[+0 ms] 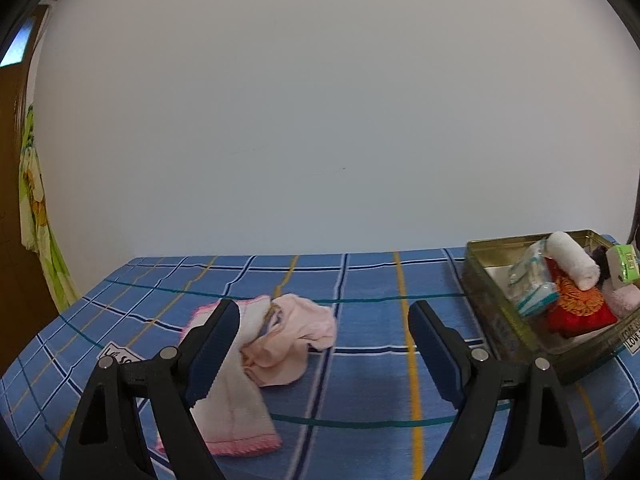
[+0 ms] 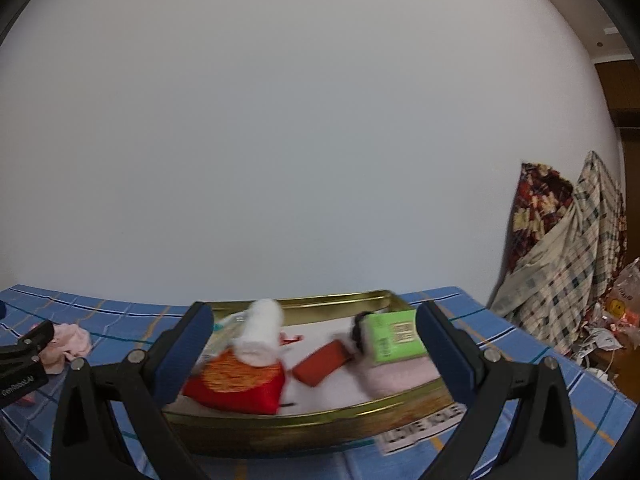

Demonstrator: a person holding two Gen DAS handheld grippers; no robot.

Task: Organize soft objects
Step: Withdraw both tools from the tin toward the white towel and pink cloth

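A crumpled pink cloth (image 1: 292,340) and a white towel with pink trim (image 1: 236,404) lie on the blue plaid cover (image 1: 360,280). My left gripper (image 1: 324,344) is open and empty, its left finger over the towel. A gold tin (image 2: 304,428) holds a rolled white towel (image 2: 260,332), a red and orange pouch (image 2: 240,384), a red block (image 2: 320,360), a green box (image 2: 394,336) and a pink cloth (image 2: 400,380). My right gripper (image 2: 316,348) is open and empty just in front of the tin. The tin also shows in the left wrist view (image 1: 504,328).
A plain white wall stands behind the bed. A green patterned cloth (image 1: 36,216) hangs at the left by a wooden door. Piled plaid and floral fabrics (image 2: 560,248) and bags (image 2: 624,300) lie to the right of the bed.
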